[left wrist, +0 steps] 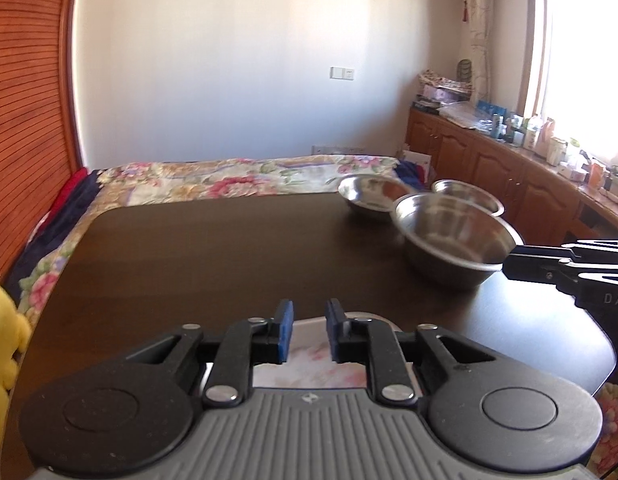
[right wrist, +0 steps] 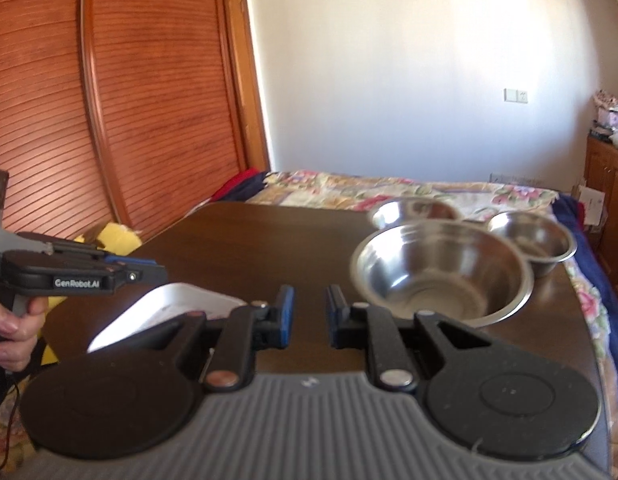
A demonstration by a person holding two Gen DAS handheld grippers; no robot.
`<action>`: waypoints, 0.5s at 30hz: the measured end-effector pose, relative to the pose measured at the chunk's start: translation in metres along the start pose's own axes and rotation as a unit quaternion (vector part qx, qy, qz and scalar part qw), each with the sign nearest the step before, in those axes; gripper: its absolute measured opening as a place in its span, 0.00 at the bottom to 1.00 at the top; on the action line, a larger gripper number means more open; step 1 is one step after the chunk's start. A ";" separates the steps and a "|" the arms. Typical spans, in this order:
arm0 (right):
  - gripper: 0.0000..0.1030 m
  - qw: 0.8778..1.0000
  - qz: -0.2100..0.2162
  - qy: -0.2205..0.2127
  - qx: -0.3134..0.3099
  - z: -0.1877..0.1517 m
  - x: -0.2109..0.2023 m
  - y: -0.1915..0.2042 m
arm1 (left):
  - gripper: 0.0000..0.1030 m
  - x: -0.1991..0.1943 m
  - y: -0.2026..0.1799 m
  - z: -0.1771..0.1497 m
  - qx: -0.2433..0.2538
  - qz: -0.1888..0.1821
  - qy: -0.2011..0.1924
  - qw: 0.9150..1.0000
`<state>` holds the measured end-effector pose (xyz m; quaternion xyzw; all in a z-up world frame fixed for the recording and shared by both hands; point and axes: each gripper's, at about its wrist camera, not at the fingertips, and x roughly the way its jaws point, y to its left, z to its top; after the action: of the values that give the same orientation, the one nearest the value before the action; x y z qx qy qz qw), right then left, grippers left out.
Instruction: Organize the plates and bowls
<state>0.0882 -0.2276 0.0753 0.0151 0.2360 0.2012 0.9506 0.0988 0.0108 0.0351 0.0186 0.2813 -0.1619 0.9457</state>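
Three steel bowls stand at the far right of the dark table (left wrist: 197, 264): a large bowl (left wrist: 453, 240) in front, two small bowls (left wrist: 369, 196) (left wrist: 469, 196) behind it. My left gripper (left wrist: 309, 332) hovers with its blue pads a little apart and nothing pressed between them. A white plate (left wrist: 309, 360) with a faint floral print lies on the table just beneath it. My right gripper (right wrist: 309, 316) is also open and empty, just in front of the large bowl (right wrist: 441, 272). The white plate (right wrist: 169, 308) lies to its left, under the left gripper (right wrist: 161, 274).
A floral bedspread (left wrist: 237, 178) lies beyond the table's far edge. Slatted wooden doors (right wrist: 109, 100) stand at the left, a cluttered wooden counter (left wrist: 529, 148) under a window at the right. A yellow plush toy (left wrist: 1, 344) sits by the table's left edge. A hand (right wrist: 13, 332) holds the left gripper.
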 end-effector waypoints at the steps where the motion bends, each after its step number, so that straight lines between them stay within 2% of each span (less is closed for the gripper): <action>1: 0.24 1.000 -0.004 -0.004 0.000 0.001 -0.001 -0.005 | 0.22 0.004 -0.005 0.003 0.003 -0.005 0.000 1.000; 7: 0.25 0.999 -0.025 -0.020 0.001 0.005 -0.003 -0.031 | 0.22 0.025 -0.033 0.021 0.012 -0.026 -0.001 1.000; 9: 0.25 0.999 -0.030 -0.021 0.002 0.006 -0.003 -0.040 | 0.28 0.033 -0.040 0.026 0.013 -0.031 0.001 0.999; 12: 0.36 0.999 -0.039 -0.024 0.006 0.006 -0.003 -0.057 | 0.39 0.045 -0.053 0.031 0.018 -0.037 0.005 0.999; 15: 0.42 0.999 -0.048 -0.022 0.012 0.006 0.000 -0.074 | 0.55 0.056 -0.064 0.036 0.022 -0.040 0.007 0.999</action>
<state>0.1186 -0.2951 0.0711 0.0197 0.2175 0.1522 0.9639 0.1421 -0.0710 0.0387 0.0296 0.2848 -0.2056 0.9358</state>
